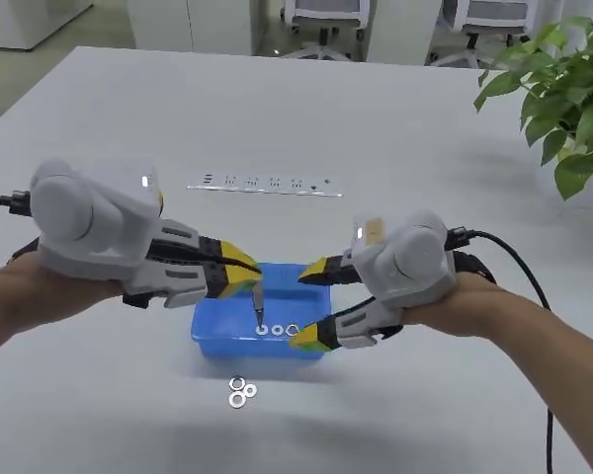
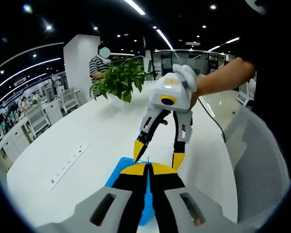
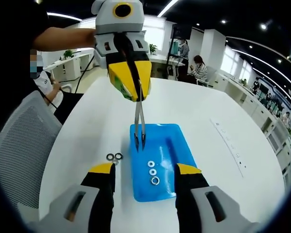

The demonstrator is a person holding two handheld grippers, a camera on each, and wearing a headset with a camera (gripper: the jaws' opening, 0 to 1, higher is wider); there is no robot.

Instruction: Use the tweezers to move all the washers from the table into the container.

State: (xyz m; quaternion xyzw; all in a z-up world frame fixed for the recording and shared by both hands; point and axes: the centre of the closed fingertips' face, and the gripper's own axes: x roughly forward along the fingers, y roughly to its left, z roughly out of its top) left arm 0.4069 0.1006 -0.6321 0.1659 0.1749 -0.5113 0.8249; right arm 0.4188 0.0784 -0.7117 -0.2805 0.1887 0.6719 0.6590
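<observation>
Left tool (image 1: pixel 252 276) clamped tight on the tweezers (image 1: pixel 259 306); tweezers point down into the blue container (image 1: pixel 208 341), tips close together near its wall on my side; can't tell if they hold anything. Right tool (image 1: pixel 304 309) has its jaws spread wide with nothing between them, hovering at the container's right end. Three washers in the container (image 1: pixel 277 330), in a row on its floor. A small cluster of washers on the bench (image 1: pixel 240 390), just outside the container's near wall, toward the bench's near edge. Right gripper view: I see the tweezers' tips (image 3: pixel 139 143) above the container floor, apart from the row.
</observation>
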